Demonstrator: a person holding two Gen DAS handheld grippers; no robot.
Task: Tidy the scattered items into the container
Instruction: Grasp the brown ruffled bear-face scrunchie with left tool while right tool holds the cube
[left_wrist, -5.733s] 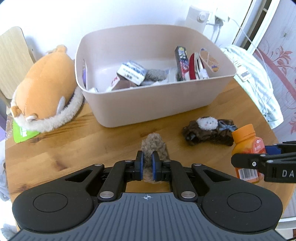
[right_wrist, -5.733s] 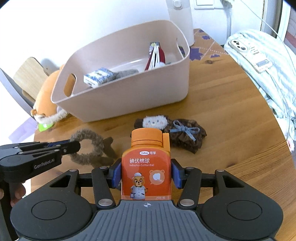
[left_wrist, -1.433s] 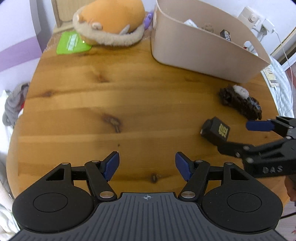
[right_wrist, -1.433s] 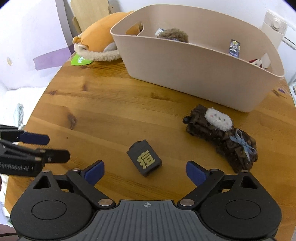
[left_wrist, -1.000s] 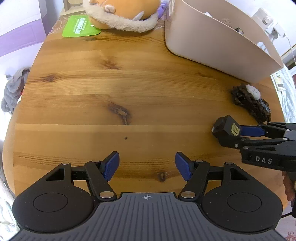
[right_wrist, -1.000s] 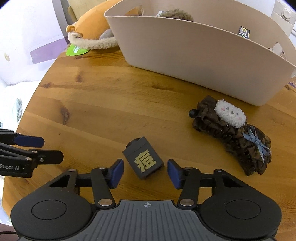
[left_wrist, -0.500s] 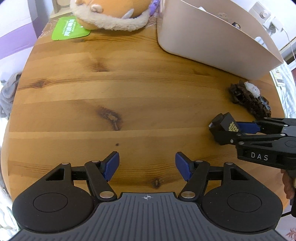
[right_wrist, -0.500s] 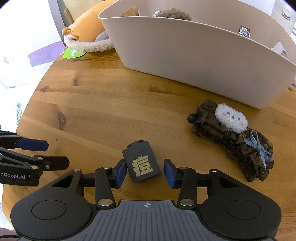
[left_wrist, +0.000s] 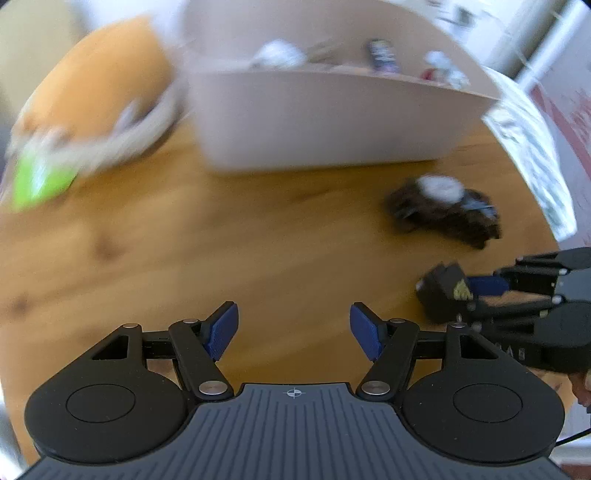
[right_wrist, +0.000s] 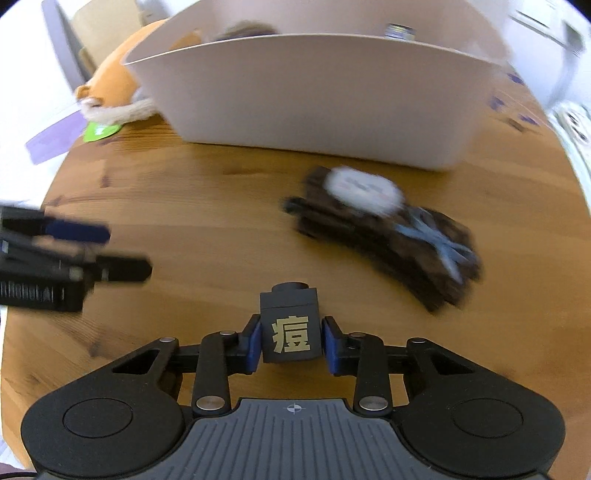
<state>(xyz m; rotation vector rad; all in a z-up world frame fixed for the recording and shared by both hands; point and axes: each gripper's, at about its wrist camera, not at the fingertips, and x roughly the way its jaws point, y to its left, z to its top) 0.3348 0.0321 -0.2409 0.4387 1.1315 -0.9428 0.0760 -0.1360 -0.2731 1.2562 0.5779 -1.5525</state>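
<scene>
Where the right gripper (right_wrist: 291, 345) was examined, its blue pads (right_wrist: 253, 345) were found pressed against both sides of a small black box (right_wrist: 290, 326) bearing a gold character, the box upright between them and just above the table (right_wrist: 207, 229). From the left wrist view the same box (left_wrist: 443, 293) sat at the tip of the right gripper (left_wrist: 476, 295), low on the right. The left gripper (left_wrist: 293, 330) was spread wide, its pads (left_wrist: 221, 328) apart, holding and touching nothing, bare table (left_wrist: 258, 236) between them. A brown hair piece (right_wrist: 384, 236) with a white fuzzy patch and blue bow lay on the table, between the box and the bin (right_wrist: 314, 92). The bin stood at the far side, already holding several items. An orange plush (left_wrist: 96, 92) lay beside the bin's left end. Both views were blurred.
</scene>
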